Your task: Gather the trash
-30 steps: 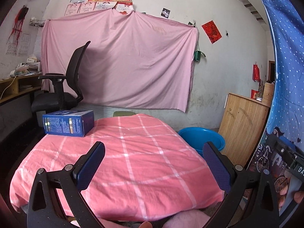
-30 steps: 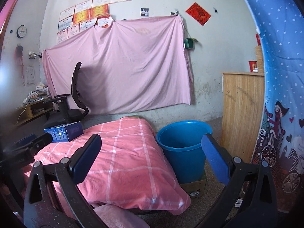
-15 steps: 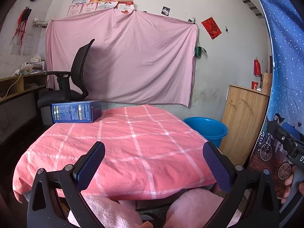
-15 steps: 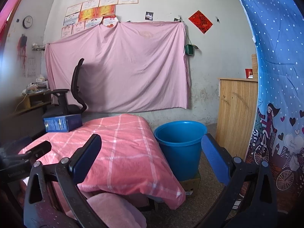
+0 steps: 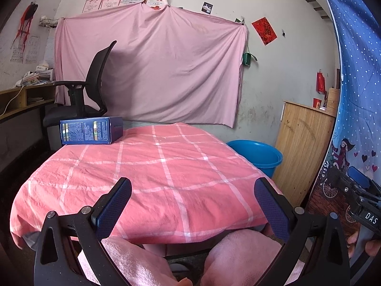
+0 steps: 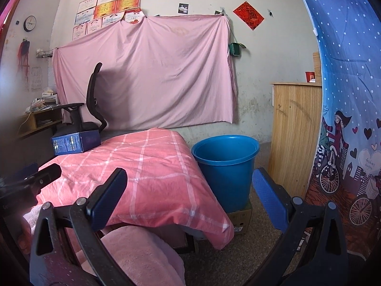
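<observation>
A dark blue cardboard box [image 5: 91,130] lies on its side at the far left corner of the table with the pink checked cloth [image 5: 166,178]; it also shows in the right wrist view [image 6: 76,141]. A blue plastic bucket [image 6: 226,164] stands on the floor to the right of the table, seen partly in the left wrist view [image 5: 258,153]. My left gripper [image 5: 193,208] is open and empty at the table's near edge. My right gripper [image 6: 188,201] is open and empty, off the table's right front corner, short of the bucket.
A black office chair [image 5: 88,95] stands behind the table at the left. A wooden cabinet [image 6: 295,133] stands right of the bucket. A blue patterned curtain [image 6: 345,119] hangs at the far right. The bucket rests on a flat cardboard box [image 6: 240,217]. My pink-clad knees [image 5: 238,250] sit under the table edge.
Both grippers have lowered and drawn back toward me, so the table top looks flatter and farther. Both stay open. The box and bucket have not moved.
</observation>
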A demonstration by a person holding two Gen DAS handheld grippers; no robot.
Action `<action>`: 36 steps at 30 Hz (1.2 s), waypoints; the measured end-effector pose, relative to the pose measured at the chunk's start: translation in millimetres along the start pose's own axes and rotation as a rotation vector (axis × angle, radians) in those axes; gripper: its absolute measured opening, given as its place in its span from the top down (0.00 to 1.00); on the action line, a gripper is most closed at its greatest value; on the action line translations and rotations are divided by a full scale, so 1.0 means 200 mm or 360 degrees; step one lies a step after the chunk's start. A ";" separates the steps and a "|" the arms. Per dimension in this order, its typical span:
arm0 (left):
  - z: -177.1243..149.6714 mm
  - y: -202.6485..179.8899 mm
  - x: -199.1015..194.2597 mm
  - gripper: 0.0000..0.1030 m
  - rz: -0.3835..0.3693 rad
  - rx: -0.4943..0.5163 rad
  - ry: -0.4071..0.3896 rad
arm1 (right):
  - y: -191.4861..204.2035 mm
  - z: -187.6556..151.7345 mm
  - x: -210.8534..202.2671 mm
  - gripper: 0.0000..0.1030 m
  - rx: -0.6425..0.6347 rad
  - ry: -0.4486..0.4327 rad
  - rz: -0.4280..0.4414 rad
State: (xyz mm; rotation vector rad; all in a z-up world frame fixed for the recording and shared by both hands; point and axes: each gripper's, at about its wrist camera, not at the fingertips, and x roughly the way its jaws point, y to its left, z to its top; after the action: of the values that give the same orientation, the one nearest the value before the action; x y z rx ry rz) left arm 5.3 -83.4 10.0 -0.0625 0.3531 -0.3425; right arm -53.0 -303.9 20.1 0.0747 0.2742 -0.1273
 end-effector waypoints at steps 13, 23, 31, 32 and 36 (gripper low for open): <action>-0.01 -0.01 0.01 0.02 0.0000 0.0032 -0.0001 | -0.03 0.01 0.00 0.00 0.0015 -0.0001 -0.0003; -0.01 -0.02 0.01 0.02 0.0001 0.0033 0.0001 | -0.04 0.01 -0.01 0.00 0.0022 -0.0004 -0.0013; -0.01 -0.02 0.01 0.02 0.0000 0.0034 -0.0003 | -0.04 0.01 -0.01 0.00 0.0023 -0.0002 -0.0018; -0.01 -0.02 0.01 0.02 0.0001 0.0035 -0.0004 | -0.04 0.01 -0.01 0.00 0.0023 -0.0002 -0.0017; -0.01 -0.02 0.01 0.02 0.0001 0.0034 -0.0003 | -0.04 0.02 -0.01 0.00 0.0025 -0.0004 -0.0019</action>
State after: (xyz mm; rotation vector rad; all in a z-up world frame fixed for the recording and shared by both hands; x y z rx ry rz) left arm 4.4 -87.3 8.0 -0.0419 0.3475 -0.3457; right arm -54.9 -312.7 22.9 0.0887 0.2714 -0.1411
